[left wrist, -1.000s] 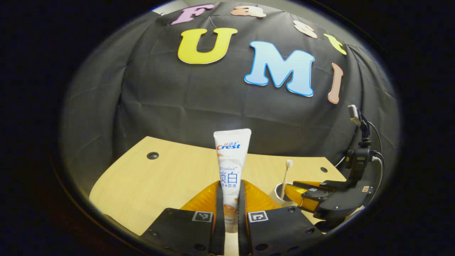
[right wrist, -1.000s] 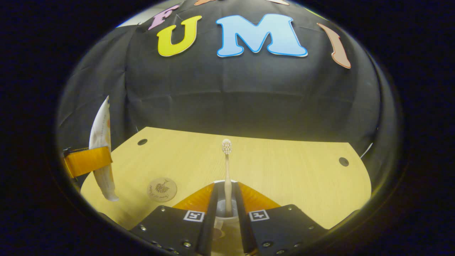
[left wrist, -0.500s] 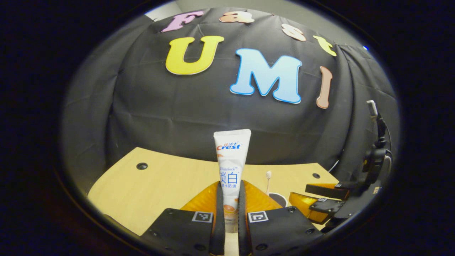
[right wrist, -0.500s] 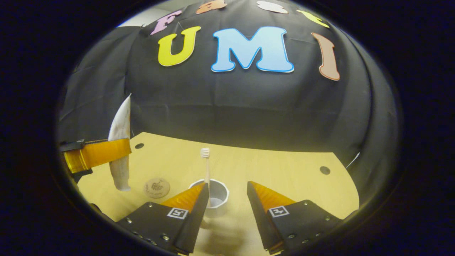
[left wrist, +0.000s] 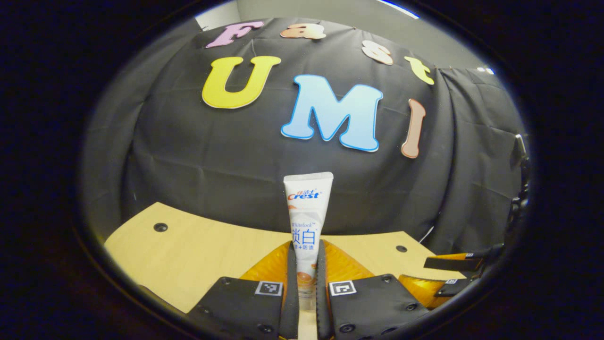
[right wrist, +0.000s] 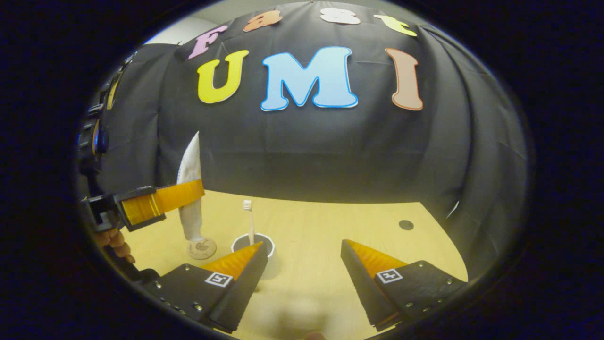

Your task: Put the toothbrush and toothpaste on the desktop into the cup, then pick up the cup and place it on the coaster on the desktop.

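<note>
One toothpaste tube [left wrist: 306, 222], one toothbrush [right wrist: 248, 221], one cup [right wrist: 253, 243], one coaster [right wrist: 202, 248]. The left gripper [left wrist: 306, 264] clamps the tube upright, in the air left of the cup. The right gripper [right wrist: 304, 257] hovers before the cup with fingers spread, holding nothing. The cup on the desk [right wrist: 330, 236] holds the toothbrush; the coaster lies just left of it.

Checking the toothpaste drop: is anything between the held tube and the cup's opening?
Nothing visible blocks it. The left tool holds the toothpaste upright above the desk, left of the cup. The toothbrush stands inside, leaving most of the opening free.
</note>
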### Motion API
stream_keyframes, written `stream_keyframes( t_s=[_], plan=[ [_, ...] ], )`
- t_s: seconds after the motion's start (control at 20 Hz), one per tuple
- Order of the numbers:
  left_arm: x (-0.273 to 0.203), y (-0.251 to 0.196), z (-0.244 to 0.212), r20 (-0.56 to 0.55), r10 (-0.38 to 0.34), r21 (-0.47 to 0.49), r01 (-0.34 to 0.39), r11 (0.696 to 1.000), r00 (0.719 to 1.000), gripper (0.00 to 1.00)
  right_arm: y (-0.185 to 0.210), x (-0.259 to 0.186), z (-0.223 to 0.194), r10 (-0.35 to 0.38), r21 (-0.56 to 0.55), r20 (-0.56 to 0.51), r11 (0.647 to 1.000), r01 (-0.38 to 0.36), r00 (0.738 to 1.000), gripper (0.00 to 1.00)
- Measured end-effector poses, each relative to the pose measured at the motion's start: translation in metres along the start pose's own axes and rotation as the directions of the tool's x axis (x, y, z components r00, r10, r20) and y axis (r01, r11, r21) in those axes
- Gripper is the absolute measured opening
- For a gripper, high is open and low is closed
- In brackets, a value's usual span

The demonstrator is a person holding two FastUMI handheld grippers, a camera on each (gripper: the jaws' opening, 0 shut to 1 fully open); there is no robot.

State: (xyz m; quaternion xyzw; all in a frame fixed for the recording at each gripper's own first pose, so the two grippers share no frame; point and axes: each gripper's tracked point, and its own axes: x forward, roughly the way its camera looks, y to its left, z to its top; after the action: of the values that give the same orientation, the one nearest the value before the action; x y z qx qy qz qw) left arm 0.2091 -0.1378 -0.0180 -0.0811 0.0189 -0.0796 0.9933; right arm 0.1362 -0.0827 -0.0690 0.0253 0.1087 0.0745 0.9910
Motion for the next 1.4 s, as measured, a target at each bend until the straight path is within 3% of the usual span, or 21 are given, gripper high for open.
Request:
stream_keyframes(
  t_s=[0.3, 0.75, 0.85, 0.9, 1.0, 1.25, 1.4],
  plan=[
    [0.032, -0.026, -0.006, 0.055, -0.056, -0.043, 0.059, 0.997, 0.997, 0.21, -0.023, -0.021, -0.027, -0.029, 0.061, -0.071, 0.998, 0.033, 0.997, 0.95],
    [0.076, -0.027, -0.055, -0.006, -0.055, -0.068, 0.054, 0.996, 0.998, 0.22, -0.033, -0.031, -0.069, -0.048, 0.071, -0.179, 0.996, 0.061, 0.983, 0.92],
    [0.081, -0.027, -0.062, -0.016, -0.067, -0.065, 0.066, 0.996, 0.998, 0.22, -0.031, -0.033, -0.073, -0.046, 0.069, -0.192, 0.996, 0.060, 0.980, 0.95],
    [0.085, -0.027, -0.067, -0.025, -0.076, -0.060, 0.075, 0.995, 0.997, 0.28, -0.030, -0.032, -0.075, -0.043, 0.073, -0.200, 0.996, 0.058, 0.979, 0.92],
    [0.086, -0.025, -0.068, -0.019, -0.086, -0.056, 0.084, 0.995, 0.996, 0.24, -0.025, -0.030, -0.078, -0.033, 0.087, -0.213, 0.995, 0.052, 0.976, 0.95],
    [0.079, -0.026, -0.078, -0.051, -0.093, -0.043, 0.091, 0.995, 0.994, 0.28, -0.016, -0.029, -0.079, -0.020, 0.092, -0.226, 0.995, 0.042, 0.974, 0.95],
    [0.069, -0.028, -0.085, -0.066, -0.117, -0.060, 0.113, 0.992, 0.991, 0.37, -0.013, -0.028, -0.081, -0.016, 0.094, -0.231, 0.995, 0.038, 0.973, 0.95]
  ],
)
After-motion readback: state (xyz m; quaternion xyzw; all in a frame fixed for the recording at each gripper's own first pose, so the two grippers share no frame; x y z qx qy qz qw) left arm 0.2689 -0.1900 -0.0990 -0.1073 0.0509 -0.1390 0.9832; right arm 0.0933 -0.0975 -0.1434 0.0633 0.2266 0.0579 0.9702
